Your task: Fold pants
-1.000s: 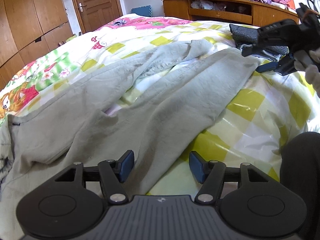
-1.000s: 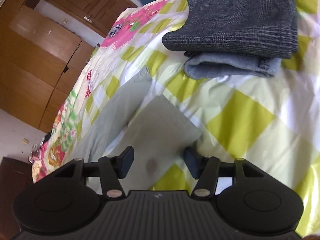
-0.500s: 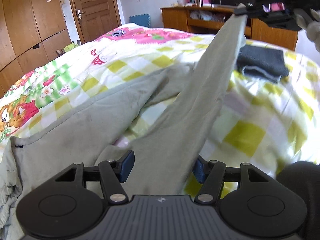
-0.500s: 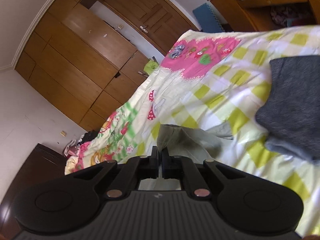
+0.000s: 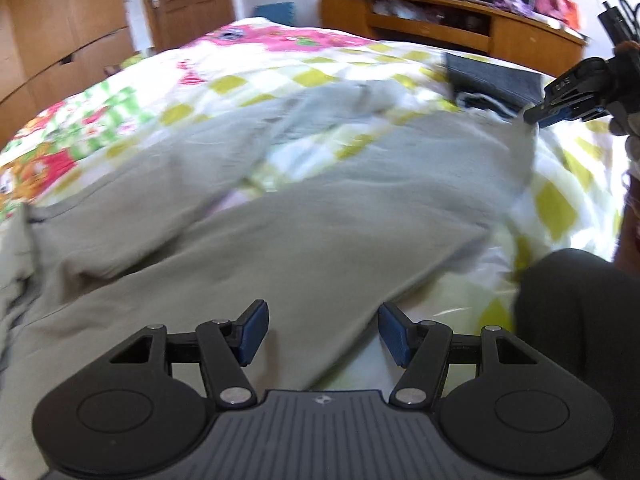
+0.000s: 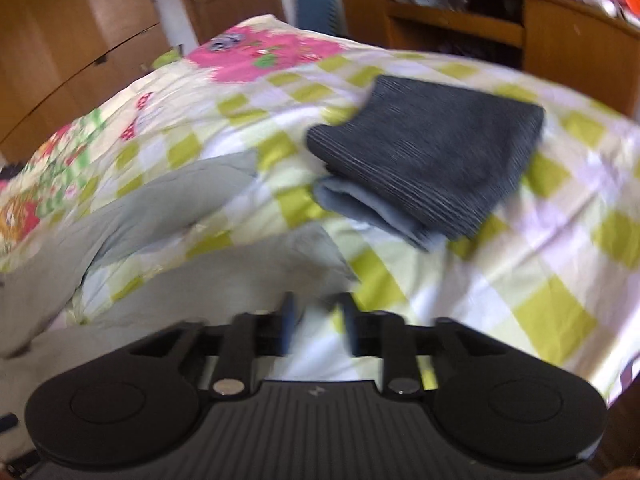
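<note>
Grey-green pants (image 5: 320,216) sprawl across the checked quilt (image 5: 560,204), soft, limp, light, best pinched at hem or waistband; left gripper (image 5: 322,334) gapes empty over the near leg, right gripper (image 6: 316,326) has just been opening, hem released.

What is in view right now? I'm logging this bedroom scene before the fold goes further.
Pants: one pair, grey-green, spread across the bed, legs apart.
Folded clothes: one stack, dark grey over lighter blue-grey, beyond the pants' cuff.
Bedspread: one, yellow-green checks with a pink floral end.
Wardrobe: wooden, left of the bed.
Door: brown, closed, beyond the bed.
Wooden cabinet: one, cluttered, far right.
Left gripper: open, above the pants.
Right gripper: jaws just opening, nothing between them; blurred.
</note>
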Demonstrator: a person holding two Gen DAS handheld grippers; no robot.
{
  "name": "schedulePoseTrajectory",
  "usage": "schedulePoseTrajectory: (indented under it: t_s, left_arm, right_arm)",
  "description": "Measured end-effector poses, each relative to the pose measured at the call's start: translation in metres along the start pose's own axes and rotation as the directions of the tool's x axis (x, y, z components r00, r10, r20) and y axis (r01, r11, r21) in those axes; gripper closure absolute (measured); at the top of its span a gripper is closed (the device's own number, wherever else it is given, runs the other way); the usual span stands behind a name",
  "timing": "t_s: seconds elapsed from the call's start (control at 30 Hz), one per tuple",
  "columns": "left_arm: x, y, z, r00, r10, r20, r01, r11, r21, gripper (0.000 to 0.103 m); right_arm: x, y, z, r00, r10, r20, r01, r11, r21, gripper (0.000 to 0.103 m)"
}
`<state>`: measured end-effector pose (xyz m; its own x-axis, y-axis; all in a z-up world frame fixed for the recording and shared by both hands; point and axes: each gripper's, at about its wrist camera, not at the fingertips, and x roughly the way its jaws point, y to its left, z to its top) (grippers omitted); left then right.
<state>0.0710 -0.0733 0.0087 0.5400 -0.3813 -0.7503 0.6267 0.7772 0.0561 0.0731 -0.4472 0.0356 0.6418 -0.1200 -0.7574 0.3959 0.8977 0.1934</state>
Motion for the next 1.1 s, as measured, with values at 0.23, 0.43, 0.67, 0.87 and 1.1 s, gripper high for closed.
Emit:
schedulePoseTrajectory:
  t_s: [0.23,0.43,0.67,0.87,1.1]
  left_arm:
    - [-0.018,0.056,-0.027,0.990,0.138,0.016,-0.135,0.986,-0.097,0.029]
    - [-0.039,0.109,-0.031,0.952,0.292,0.094,-0.274,0.946,-0.172,0.029]
    - [-0.018,0.180,-0.017,0.879,0.461,0.118,-0.422,0.870,-0.255,0.026]
    - [0.042,0.208,-0.008,0.887,0.456,0.070,-0.446,0.886,-0.124,0.026]
    - [0.042,0.263,-0.009,0.896,0.444,-0.021,-0.440,0.877,-0.196,0.070]
  right_arm:
    - [-0.010,-0.003,0.006,0.983,-0.181,0.013,0.181,0.983,-0.022,0.045]
    - [-0.008,0.091,0.019,0.997,0.058,0.045,-0.049,0.983,-0.176,0.045]
    - [0.065,0.249,0.025,0.917,0.370,-0.150,-0.398,0.875,-0.275,0.045]
    - [0.125,0.373,0.033,0.873,0.424,-0.239,-0.483,0.696,-0.531,0.044]
    - [0.176,0.433,0.035,0.877,0.370,-0.305,-0.462,0.476,-0.749,0.044]
